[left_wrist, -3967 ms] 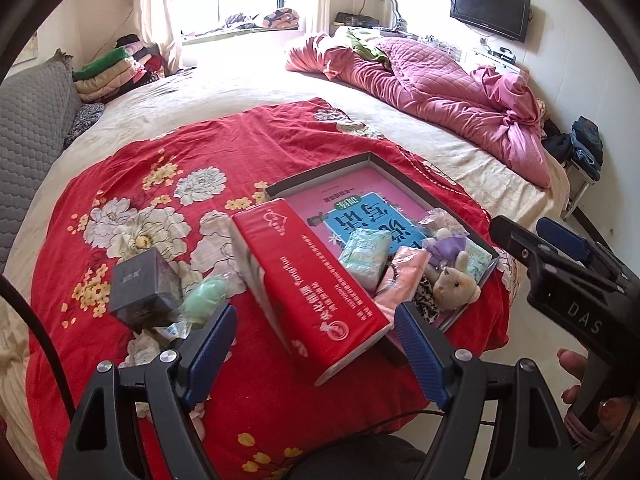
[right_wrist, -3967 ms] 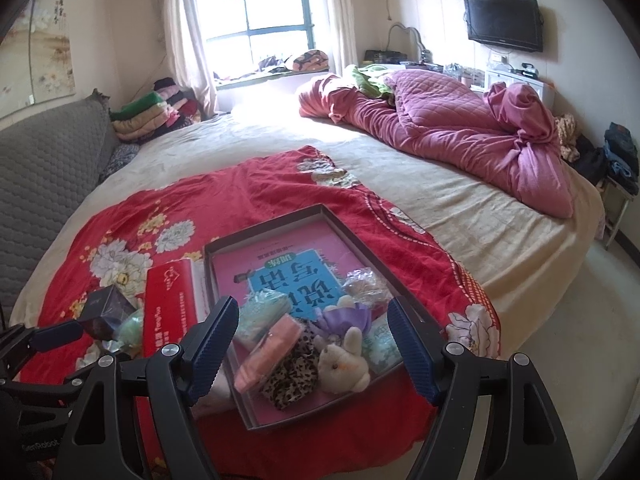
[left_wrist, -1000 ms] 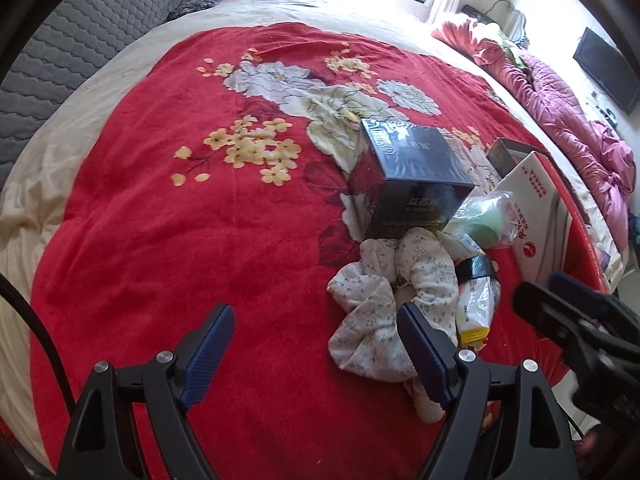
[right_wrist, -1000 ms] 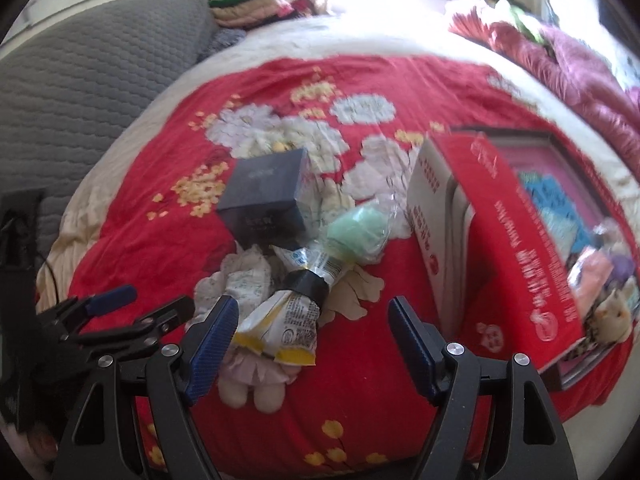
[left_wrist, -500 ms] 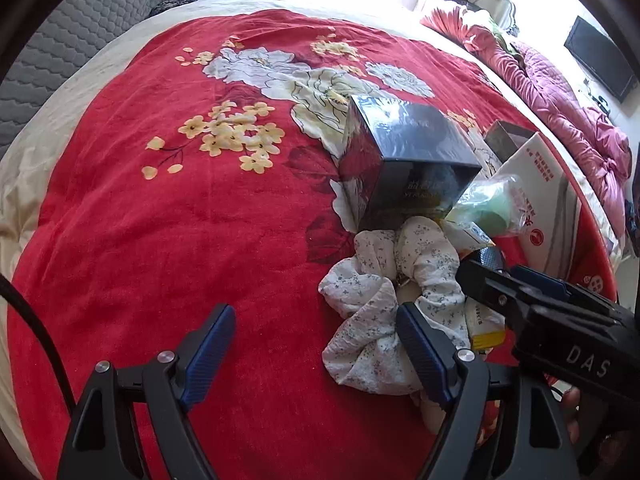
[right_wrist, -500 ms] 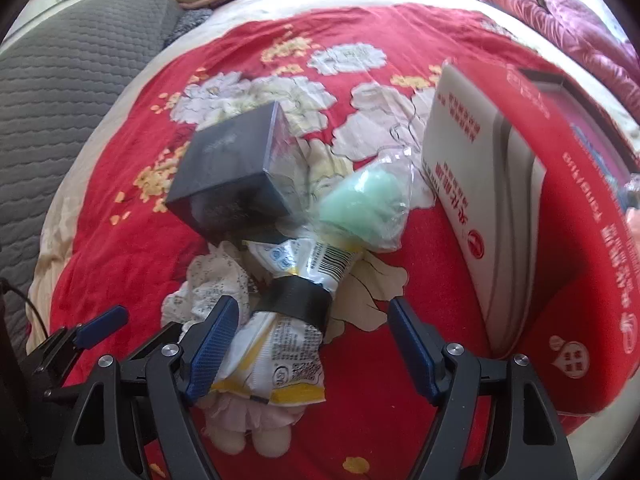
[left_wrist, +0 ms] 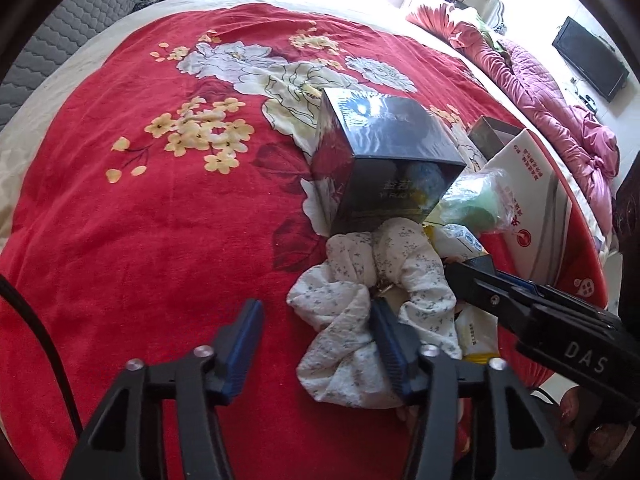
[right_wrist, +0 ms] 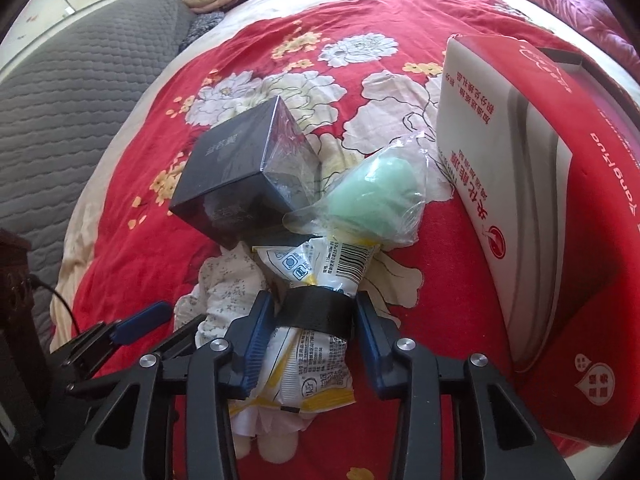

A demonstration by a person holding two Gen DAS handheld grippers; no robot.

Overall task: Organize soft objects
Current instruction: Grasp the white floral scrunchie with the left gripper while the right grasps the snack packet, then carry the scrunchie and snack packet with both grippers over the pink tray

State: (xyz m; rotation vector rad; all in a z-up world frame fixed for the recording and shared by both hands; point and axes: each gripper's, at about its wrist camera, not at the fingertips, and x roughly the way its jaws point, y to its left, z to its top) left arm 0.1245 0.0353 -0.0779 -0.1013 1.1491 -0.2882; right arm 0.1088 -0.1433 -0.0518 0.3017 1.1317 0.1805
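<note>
A white floral scrunchie [left_wrist: 352, 300] lies on the red flowered blanket [left_wrist: 160, 220], in front of a dark box [left_wrist: 384, 160]. My left gripper [left_wrist: 316, 340] is closing. Its right finger rests on the scrunchie, whose left part lies between the jaws, while the left pad stands clear of the cloth. Beside it lies a yellow-and-white snack packet [right_wrist: 316, 372] wrapped in a black band, on top of a pale plush doll [right_wrist: 264, 436]. My right gripper [right_wrist: 314, 336] is closing on that band, with both pads against it. A green soft thing in a clear bag [right_wrist: 372, 200] lies just beyond.
A big red-and-white tissue pack [right_wrist: 540, 200] stands on edge at the right, leaning on a dark tray [left_wrist: 492, 132]. A grey quilted headboard [right_wrist: 60, 100] runs along the left. A crumpled pink quilt [left_wrist: 560, 92] lies at the far right. A hand [left_wrist: 580, 432] shows low right.
Both grippers came down closer to the pile. Both pairs of jaws went from wide apart to much narrower, the right one closing onto the packet's black band.
</note>
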